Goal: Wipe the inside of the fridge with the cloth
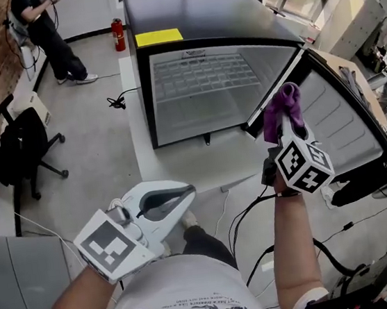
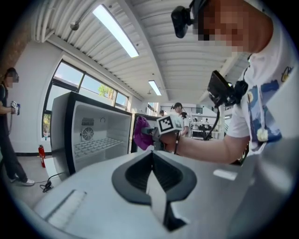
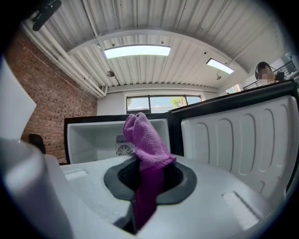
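Purple cloth (image 1: pixel 282 108) pinched in the right gripper (image 1: pixel 285 126), jaws clamped on its lower part. Bunched upper end standing free above the tips, a tail hanging down through the jaw slot. Held in the air in front of the open fridge (image 1: pixel 146 100); not yet inside, no surface touched.

Left gripper (image 1: pixel 187 190) low, near the body, jaws pressed together, nothing between them.

Fridge interior white: one wire shelf (image 1: pixel 201 78) across it, fan grille (image 2: pixel 87 134) on the back wall. Door (image 1: pixel 347 121) swung wide to the right, just beside the right gripper.

Risks, as judged:
- Only a modest tuft forward of the tips. If pressed flat, hard jaw ends likely to scrape the liner instead of fabric.
- Loose loops catching on the shelf wires or grille, dragging the cloth out of the pinch.
- Marker cube (image 1: pixel 304 165) or forearm knocking the black frame on entry, being wider than the jaws.
- Cables (image 1: pixel 247 217) on the floor near the feet: a snag when stepping closer.

Room to move: opening broad and unobstructed from the front. Right side closed off by the door, so little sideways margin there. Left of the fridge open floor, office chair (image 1: pixel 28 146) well apart. Straight-in approach, kept left of the door edge, probably safest.
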`<state>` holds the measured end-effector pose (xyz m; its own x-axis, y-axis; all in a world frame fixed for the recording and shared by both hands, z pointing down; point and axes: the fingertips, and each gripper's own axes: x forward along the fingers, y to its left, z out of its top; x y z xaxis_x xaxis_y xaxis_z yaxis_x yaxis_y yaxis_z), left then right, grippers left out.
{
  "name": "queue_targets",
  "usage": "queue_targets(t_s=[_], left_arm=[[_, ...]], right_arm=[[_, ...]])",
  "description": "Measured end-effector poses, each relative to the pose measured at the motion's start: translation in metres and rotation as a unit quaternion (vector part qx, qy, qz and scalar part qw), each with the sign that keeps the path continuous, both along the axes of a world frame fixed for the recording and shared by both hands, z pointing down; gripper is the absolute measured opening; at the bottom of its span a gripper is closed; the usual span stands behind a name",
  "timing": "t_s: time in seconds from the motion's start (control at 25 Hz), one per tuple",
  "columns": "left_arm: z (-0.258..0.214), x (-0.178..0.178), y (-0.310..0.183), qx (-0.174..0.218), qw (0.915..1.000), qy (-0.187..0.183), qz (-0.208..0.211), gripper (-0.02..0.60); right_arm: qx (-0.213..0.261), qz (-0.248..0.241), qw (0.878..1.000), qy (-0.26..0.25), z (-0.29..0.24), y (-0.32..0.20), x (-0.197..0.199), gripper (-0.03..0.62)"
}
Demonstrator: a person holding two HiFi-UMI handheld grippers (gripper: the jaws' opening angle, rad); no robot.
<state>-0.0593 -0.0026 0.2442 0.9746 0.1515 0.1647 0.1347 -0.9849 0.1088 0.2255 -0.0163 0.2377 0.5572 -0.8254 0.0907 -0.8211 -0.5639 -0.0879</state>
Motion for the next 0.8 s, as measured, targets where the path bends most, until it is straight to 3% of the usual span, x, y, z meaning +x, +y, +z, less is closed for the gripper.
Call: queue_targets(t_s=[0.48,0.8], left_arm=[[-0.011,0.045,-0.023,0.009,0.9998,-0.006,0.017,0.005],[-0.009,0.06,-0.038,0.011,0.9998,-0.011,0.008,0.005]], right_arm=[[0.046,0.063,0.997,-0.025,-0.006,-0.059,0.074,0.054],[0.05,0.087,0.994,-0.039,0.001,-0.088,0.099,0.054]])
